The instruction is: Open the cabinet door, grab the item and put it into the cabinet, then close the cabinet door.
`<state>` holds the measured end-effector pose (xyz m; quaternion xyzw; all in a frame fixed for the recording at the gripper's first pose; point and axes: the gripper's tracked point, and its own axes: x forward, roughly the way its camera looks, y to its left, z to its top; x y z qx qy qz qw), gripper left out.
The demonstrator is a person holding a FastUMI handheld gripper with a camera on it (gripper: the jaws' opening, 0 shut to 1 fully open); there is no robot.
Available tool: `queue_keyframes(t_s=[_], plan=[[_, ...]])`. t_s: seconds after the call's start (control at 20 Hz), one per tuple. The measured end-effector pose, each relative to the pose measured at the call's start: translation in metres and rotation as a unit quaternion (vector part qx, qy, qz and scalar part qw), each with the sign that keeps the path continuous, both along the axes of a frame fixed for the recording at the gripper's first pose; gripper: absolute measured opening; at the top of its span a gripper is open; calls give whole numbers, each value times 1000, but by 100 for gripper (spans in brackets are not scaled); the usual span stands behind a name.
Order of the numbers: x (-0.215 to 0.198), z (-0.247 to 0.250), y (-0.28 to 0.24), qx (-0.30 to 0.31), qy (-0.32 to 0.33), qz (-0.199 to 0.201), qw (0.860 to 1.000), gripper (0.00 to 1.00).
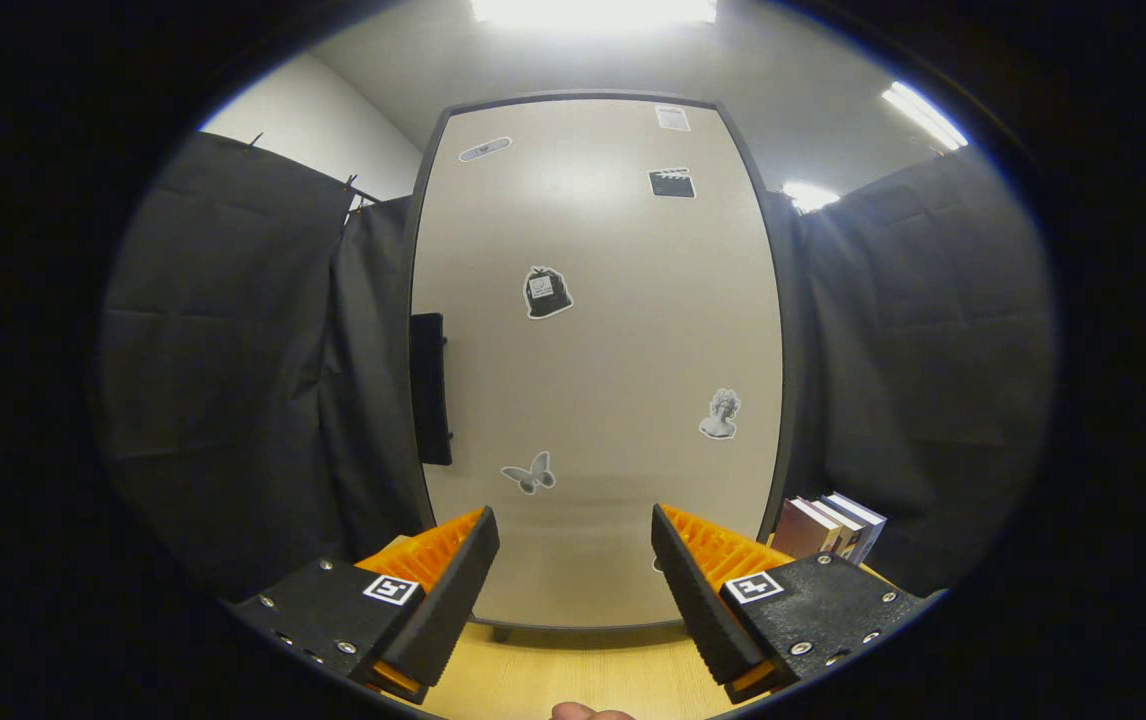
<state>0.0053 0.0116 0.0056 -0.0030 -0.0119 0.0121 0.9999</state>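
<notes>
Gripper view: the gripper (575, 560) hangs with fingers apart and empty, squared to the shut cabinet door (598, 360) beyond them — its handle (428, 388) ahead-left. Books (828, 528), possibly the item, stand just ahead-right on the desk (573, 670).

1. The gripper (575, 560) has two wedge-shaped fingers (448, 590) with ribbed inner pads.
2. Each finger sits on a flat textured mount (813, 610) fixed with silver screws.
3. A small square black-and-white marker (391, 589) is stuck on each mount, near the finger's base.
4. The jaws stand wide apart.
</notes>
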Motion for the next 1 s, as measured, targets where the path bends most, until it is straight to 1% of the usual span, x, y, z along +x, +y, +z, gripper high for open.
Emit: queue_keyframes(t_s=[0.3,0.55,0.75,1.0], plan=[[8,-1,-2,13,8,-7,1000,95],[15,8,3,1,-4,-11,1000,95],[24,17,25,3,-6,4,1000,95],[45,35,56,3,-17,16,1000,95]])
